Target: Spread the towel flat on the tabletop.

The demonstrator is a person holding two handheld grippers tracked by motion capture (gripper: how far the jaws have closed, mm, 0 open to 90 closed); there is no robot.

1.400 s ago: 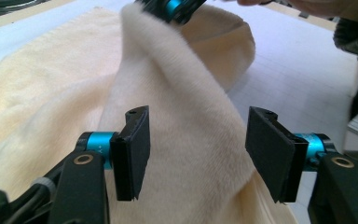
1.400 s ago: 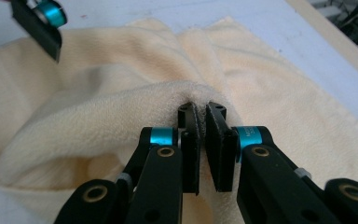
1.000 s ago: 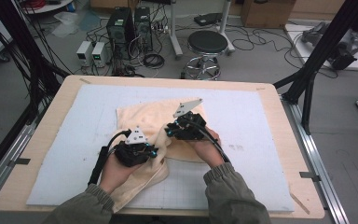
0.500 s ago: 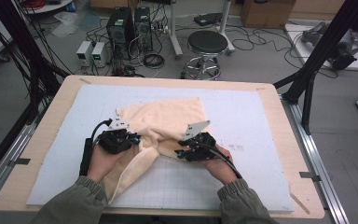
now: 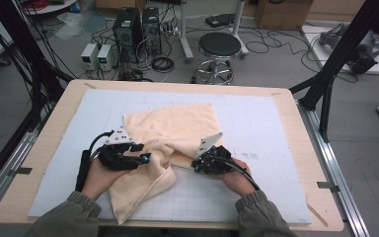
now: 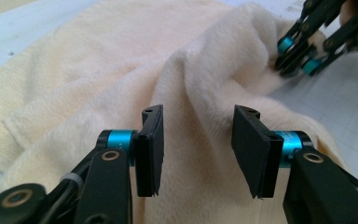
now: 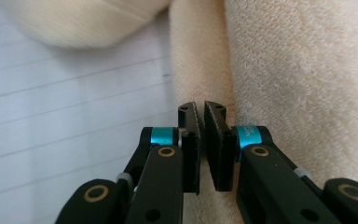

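A cream towel [image 5: 170, 136] lies rumpled on a pale grey gridded mat [image 5: 256, 128] that covers most of the light wooden worktop [image 5: 301, 148] — its far part spread flat, its near part bunched into folds and trailing toward the near left edge. The left tool [image 6: 196, 149] sits at the towel's left side; its jaws have just been opening and now stand apart, with a raised fold of towel between the pads, not pressed. The right tool [image 7: 200, 140] is at the towel's right edge; its jaws have just been closing and are now nearly together, pinching the folded hem. Beyond the worktop — a grey floor with a round black stool [image 5: 219, 47], two computer towers [image 5: 138, 24], loose cables and black frame struts [image 5: 340, 54].
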